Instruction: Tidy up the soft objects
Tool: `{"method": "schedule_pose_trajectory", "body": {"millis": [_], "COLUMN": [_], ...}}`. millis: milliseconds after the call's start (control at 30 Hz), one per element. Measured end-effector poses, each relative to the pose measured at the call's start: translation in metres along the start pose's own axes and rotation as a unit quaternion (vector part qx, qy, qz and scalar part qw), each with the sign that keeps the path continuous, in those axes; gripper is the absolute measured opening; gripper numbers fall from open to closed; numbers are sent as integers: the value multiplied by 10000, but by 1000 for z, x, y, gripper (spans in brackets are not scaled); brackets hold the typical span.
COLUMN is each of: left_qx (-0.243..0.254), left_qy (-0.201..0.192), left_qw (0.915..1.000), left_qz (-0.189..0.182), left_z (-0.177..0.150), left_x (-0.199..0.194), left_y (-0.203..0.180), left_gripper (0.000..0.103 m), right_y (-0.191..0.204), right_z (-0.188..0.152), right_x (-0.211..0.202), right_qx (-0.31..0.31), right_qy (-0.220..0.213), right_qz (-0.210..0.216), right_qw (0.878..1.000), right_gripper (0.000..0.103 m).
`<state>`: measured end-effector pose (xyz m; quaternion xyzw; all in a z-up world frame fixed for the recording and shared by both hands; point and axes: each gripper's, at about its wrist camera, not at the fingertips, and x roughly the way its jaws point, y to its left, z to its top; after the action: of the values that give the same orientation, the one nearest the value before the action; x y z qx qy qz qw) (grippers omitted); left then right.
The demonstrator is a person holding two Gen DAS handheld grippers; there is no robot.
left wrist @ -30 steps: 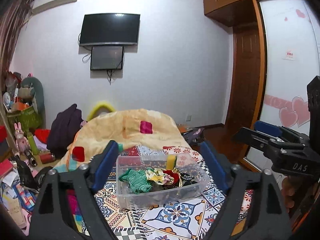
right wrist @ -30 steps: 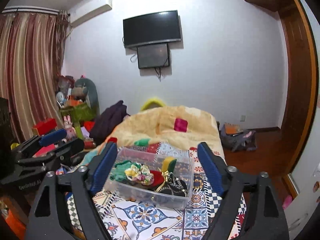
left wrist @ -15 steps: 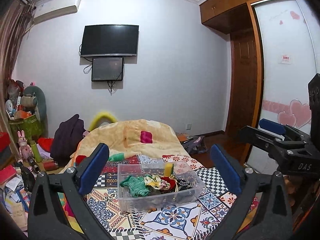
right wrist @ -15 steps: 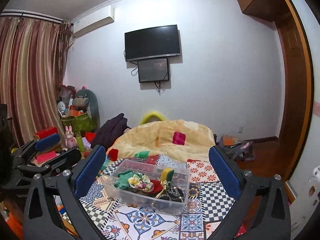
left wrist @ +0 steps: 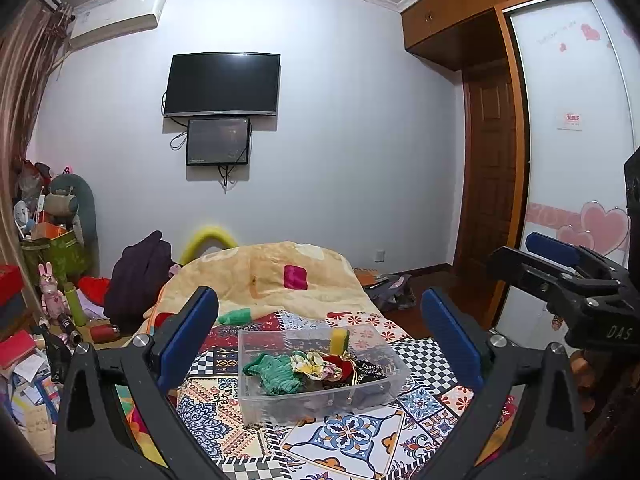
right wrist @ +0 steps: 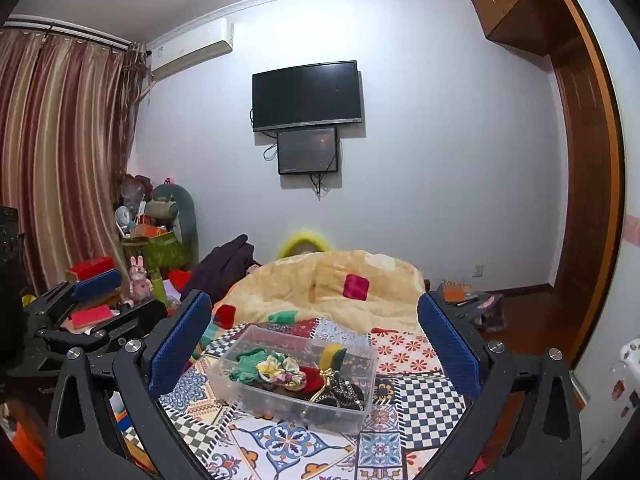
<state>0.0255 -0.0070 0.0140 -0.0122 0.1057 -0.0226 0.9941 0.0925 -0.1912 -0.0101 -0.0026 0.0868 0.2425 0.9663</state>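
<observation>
Both the left hand-held gripper (left wrist: 320,340) and right hand-held gripper (right wrist: 314,338) gape wide, holding nothing; the clear box (left wrist: 256,400) of soft objects (left wrist: 276,372) sits lower centre on the patterned bed cover (left wrist: 352,440)

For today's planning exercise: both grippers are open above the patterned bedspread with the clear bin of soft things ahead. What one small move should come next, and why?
Probably lower the left gripper toward the green knit piece at the near left of the clear bin. Both grippers are open, empty and raised, and that piece lies on top on the left gripper's side, apart from the floral scrunchie.
</observation>
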Motion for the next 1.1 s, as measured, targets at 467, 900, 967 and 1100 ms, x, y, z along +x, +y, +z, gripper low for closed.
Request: {"method": "schedule_pose_trajectory", "body": {"millis": [467,900,967,1100], "left_qx": [-14,4,-5,9], "left_qy": [72,66,76,63], "left_qw": [10000,10000,10000,9999], "left_qz": [-3,-38,-55,-87], "left_z": [1,-2,-2,-3], "left_x": [2,4,5,5], "left_y": [0,-3,-3,-2], "left_gripper": [103,103,103,103], "right_y": [0,2,2,1], "right_z": [0,0,0,-2], "right_x": [0,-2,-3,-5], "right_qx": [7,27,31,44], "right_qy": [3,12,23,44], "right_qz": [2,-7,-10,-5], "right_qw": [10000,10000,10000,10000], "right_gripper": [103,103,103,103]}}
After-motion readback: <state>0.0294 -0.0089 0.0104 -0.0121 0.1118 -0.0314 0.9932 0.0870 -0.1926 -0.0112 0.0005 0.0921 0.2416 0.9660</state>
